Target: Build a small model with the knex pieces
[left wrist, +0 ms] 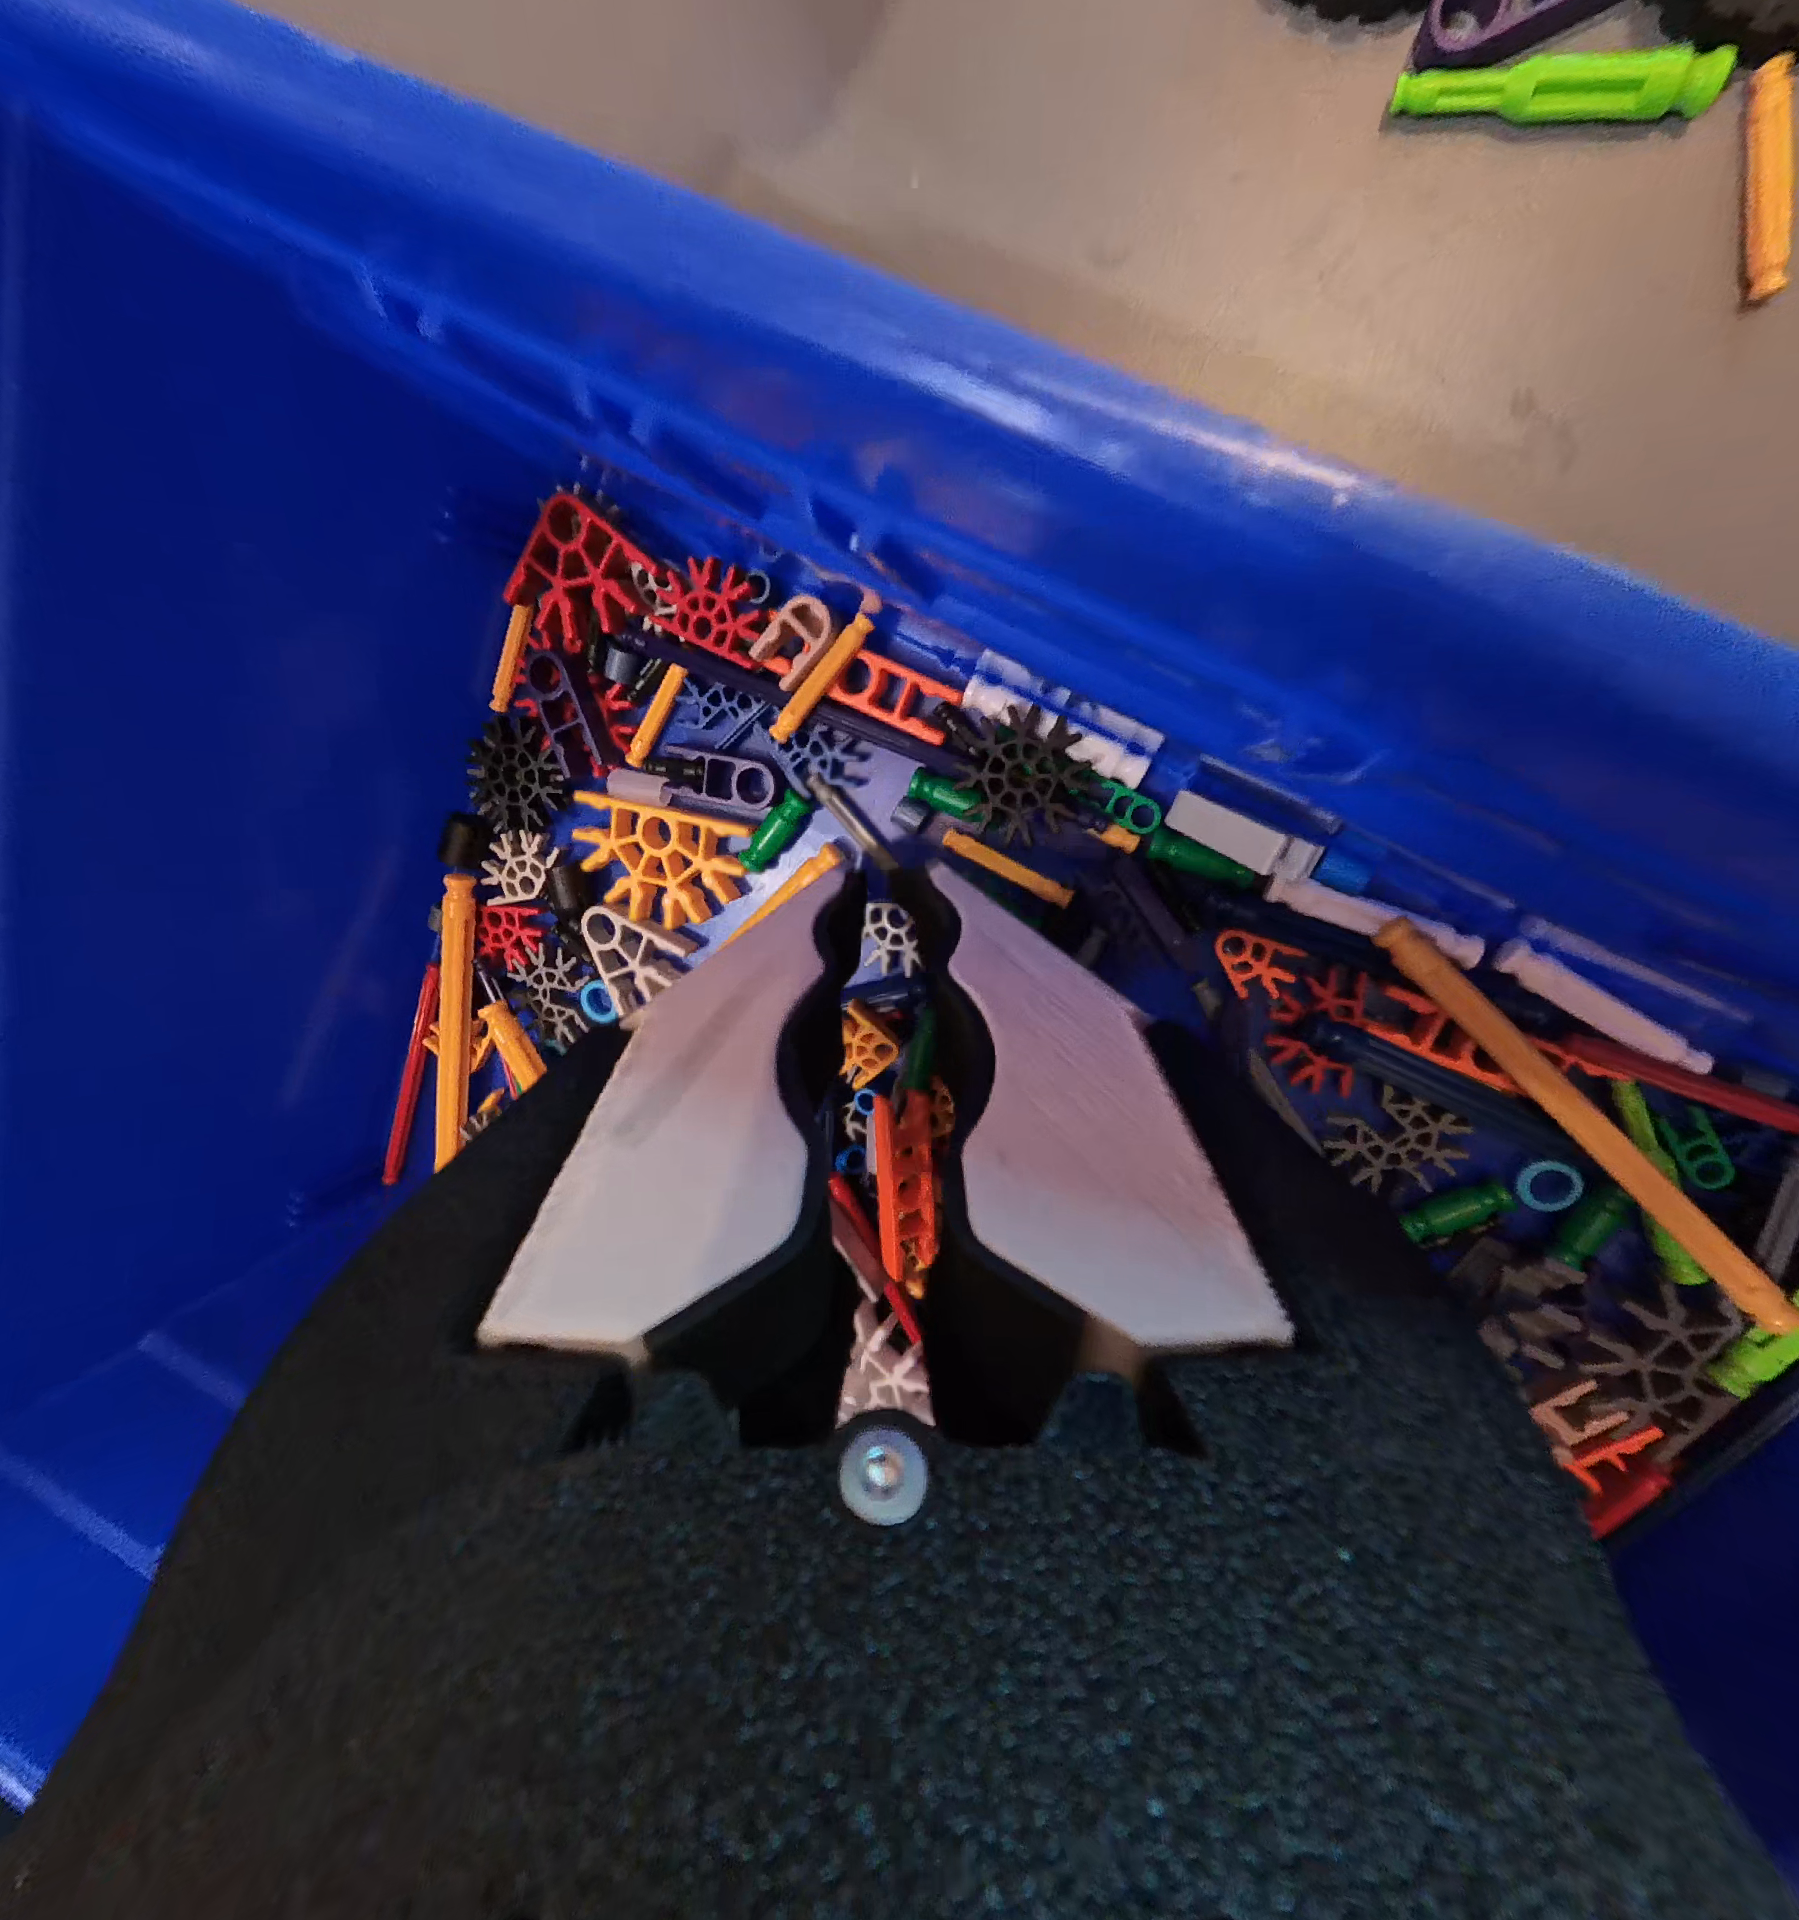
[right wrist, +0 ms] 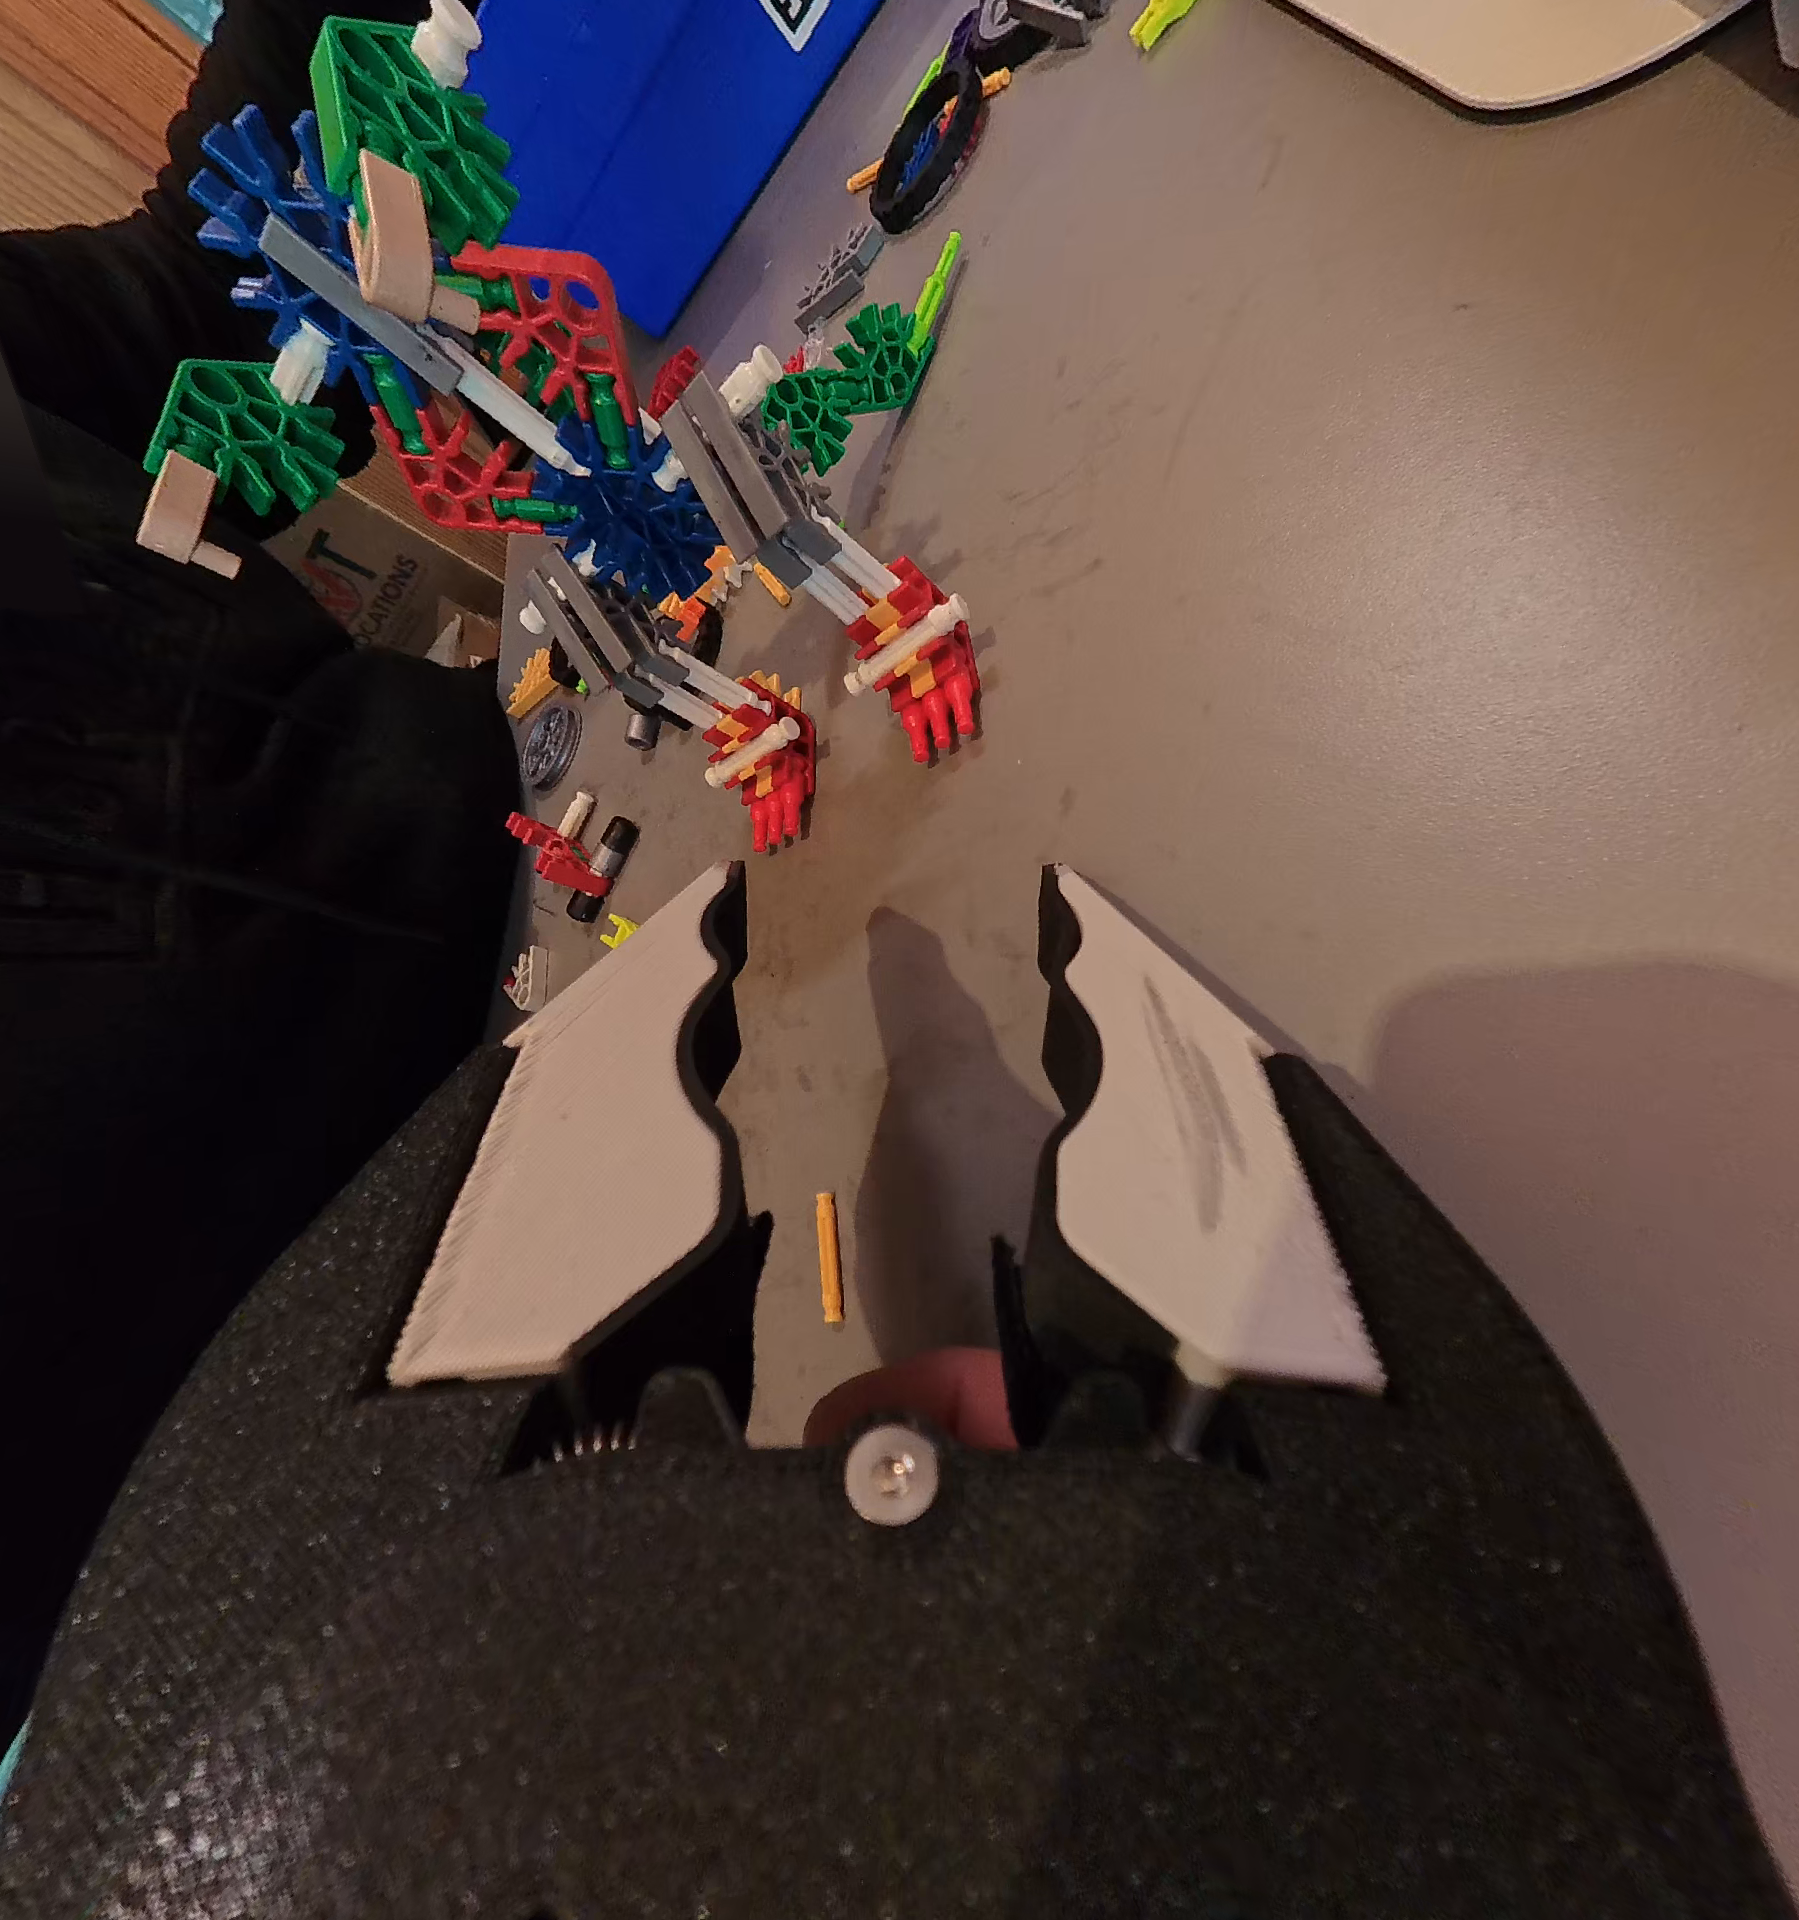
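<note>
Inside blue bin: left gripper nearly closed, pinching thin dark rod; right gripper wide open, empty, above table.

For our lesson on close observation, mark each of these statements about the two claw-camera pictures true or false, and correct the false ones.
1. The left claw is inside a blue bin of mixed construction pieces. True.
2. The left claw is wide open. False: its fingers are nearly together, and whether it grips a piece cannot be told.
3. The right claw is open above a grey table. True.
4. The right claw holds the small orange rod. False: the rod lies on the table between the fingers, touching neither.
5. A built model with red feet stands ahead of the right claw. True.
</note>
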Action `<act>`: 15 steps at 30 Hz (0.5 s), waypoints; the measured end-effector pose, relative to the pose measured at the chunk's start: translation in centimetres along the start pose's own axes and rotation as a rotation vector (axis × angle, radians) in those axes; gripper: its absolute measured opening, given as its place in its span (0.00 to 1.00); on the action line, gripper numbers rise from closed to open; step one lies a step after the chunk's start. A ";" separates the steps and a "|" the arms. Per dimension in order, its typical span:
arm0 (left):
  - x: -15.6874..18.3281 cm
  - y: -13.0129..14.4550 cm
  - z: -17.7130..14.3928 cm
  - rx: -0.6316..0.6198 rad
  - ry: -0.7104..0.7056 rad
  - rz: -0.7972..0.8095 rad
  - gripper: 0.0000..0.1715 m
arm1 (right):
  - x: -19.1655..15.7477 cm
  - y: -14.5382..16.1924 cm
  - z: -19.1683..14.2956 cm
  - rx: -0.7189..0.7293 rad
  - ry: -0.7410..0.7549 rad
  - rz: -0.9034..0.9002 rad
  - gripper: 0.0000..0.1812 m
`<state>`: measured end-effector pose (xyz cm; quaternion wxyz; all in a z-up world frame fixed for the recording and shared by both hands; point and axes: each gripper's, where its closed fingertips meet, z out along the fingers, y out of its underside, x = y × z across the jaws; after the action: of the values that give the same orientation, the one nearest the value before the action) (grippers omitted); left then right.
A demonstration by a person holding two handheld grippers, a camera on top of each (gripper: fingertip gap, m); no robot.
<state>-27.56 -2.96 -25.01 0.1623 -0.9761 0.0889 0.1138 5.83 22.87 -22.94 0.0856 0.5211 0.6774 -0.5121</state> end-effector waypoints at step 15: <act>0.1 0.0 0.1 -0.006 -0.005 0.016 0.00 | 0.0 0.0 0.0 0.000 0.001 -0.001 0.31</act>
<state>-27.48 -2.92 -25.07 0.1588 -0.9755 0.0962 0.1178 5.83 22.87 -22.94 0.0851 0.5211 0.6777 -0.5118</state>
